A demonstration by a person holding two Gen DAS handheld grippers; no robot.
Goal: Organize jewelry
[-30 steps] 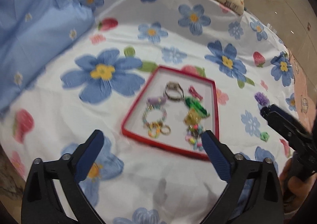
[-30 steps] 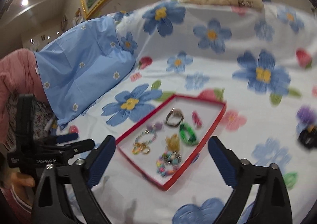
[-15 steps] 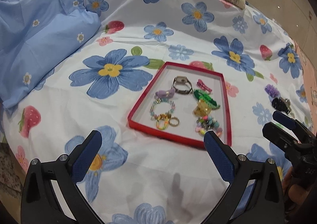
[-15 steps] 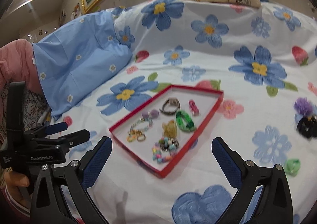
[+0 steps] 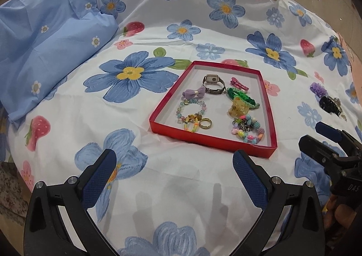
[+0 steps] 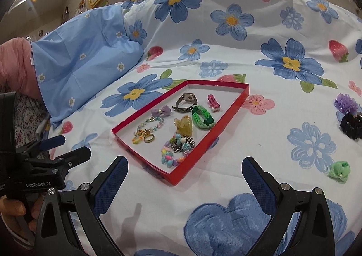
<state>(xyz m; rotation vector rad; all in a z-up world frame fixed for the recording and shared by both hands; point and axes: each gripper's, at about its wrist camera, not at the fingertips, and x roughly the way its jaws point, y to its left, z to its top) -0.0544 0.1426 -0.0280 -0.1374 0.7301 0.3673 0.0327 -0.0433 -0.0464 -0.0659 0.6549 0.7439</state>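
Left gripper (image 5: 174, 176) and right gripper (image 6: 184, 179) both hover spread wide, holding nothing, clear of the red tray (image 6: 210, 136). Tray holds most jewelry; purple scrunchie (image 6: 345, 102), black scrunchie (image 6: 351, 125) and green piece (image 6: 339, 171) lie loose at its 3 o'clock, probably next.

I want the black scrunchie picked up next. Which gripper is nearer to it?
Right. The black scrunchie lies outside the red tray, on its right. The right gripper hovers open just short of it; the left gripper sits before the tray, farther off.
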